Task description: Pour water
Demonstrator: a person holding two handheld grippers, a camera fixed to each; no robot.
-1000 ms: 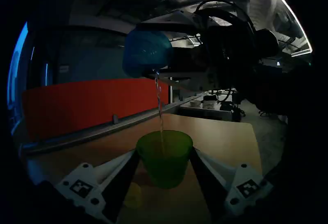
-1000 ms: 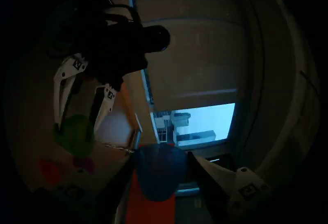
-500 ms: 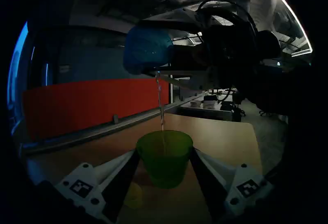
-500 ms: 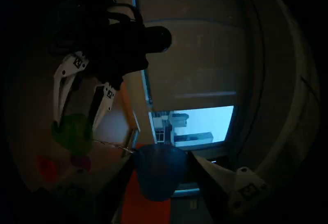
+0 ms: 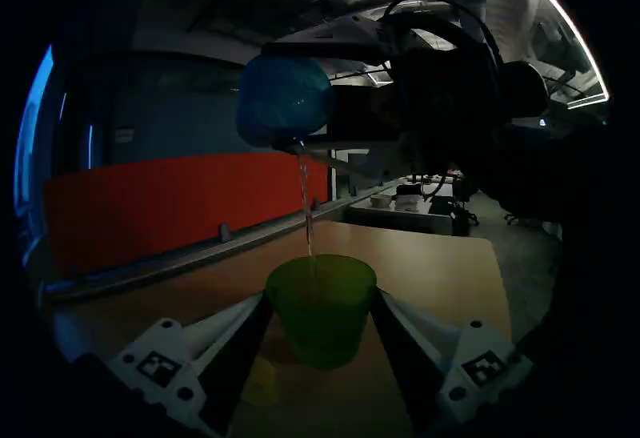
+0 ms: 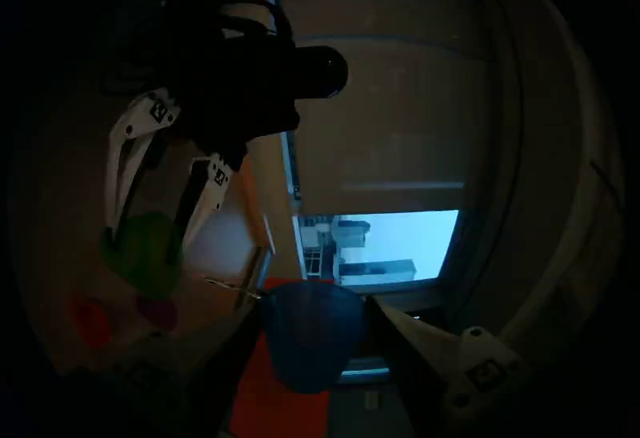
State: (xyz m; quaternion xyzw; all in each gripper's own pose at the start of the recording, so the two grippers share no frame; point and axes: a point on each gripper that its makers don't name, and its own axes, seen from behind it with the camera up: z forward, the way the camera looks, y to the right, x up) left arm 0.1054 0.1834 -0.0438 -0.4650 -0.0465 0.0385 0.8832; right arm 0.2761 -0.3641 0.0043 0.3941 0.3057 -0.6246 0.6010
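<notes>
In the left gripper view, a red partition (image 5: 184, 206) runs along the far edge of the desk (image 5: 436, 266). My left tool (image 5: 320, 298) is closed on the green cup (image 5: 322, 327). One finger presses each side, and the cup stands upright just above the desktop. Each finger carries a black-and-white square tag (image 5: 156, 367), the only marking I can make out. It is a pattern, not words. A small yellow thing (image 5: 260, 382) lies on the desk below the cup, too dim to identify. Above, the blue cup (image 5: 284, 111) is tipped over on its side. A thin stream of water (image 5: 306, 206) falls from its lip into the green cup's mouth. To the right of it is the dark bulk of my right tool (image 5: 352, 118) holding that cup.

In the right gripper view, my left tool (image 6: 152, 230) shows at the left with the green cup (image 6: 144, 252) between its white fingers. Red and pink blobs (image 6: 90, 319) lie on the desk near it. At centre, my right tool (image 6: 314, 310) is clamped on the blue cup (image 6: 312, 351). The stream (image 6: 228, 284) leaves its rim toward the green cup. Behind is a bright window (image 6: 384, 250).
</notes>
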